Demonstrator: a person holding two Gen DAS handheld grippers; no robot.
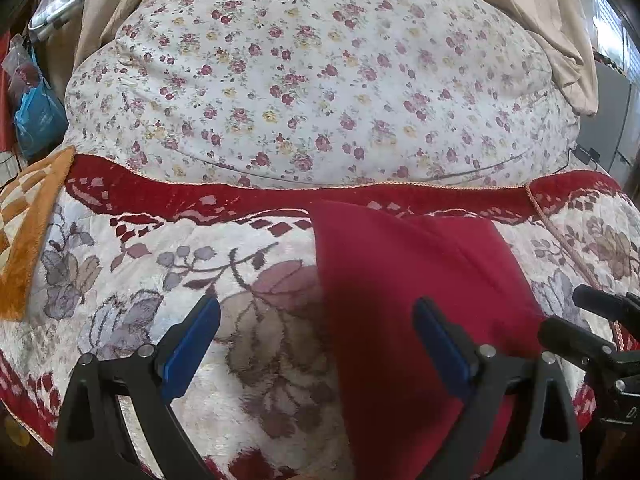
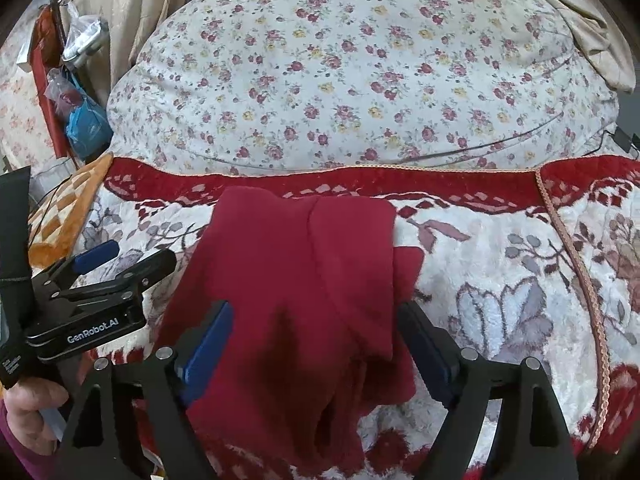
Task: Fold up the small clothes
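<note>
Red garment [image 2: 304, 280] lies part-folded on the blanket [image 2: 500, 280], running between the right gripper's [image 2: 316, 344] spread jaws, apparently untouched. Left gripper [image 1: 316, 332] open, empty, cloth edge beneath. Between folds; next needs a fresh edge pinch.

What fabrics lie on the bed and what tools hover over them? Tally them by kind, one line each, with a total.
Red garment: 1
Plush floral blanket: 1
Small-flowered quilt: 1
Orange checked cloth: 1
Hand-held grippers: 2, the left hand-held gripper and the right hand-held gripper, both open
Total: 6
</note>
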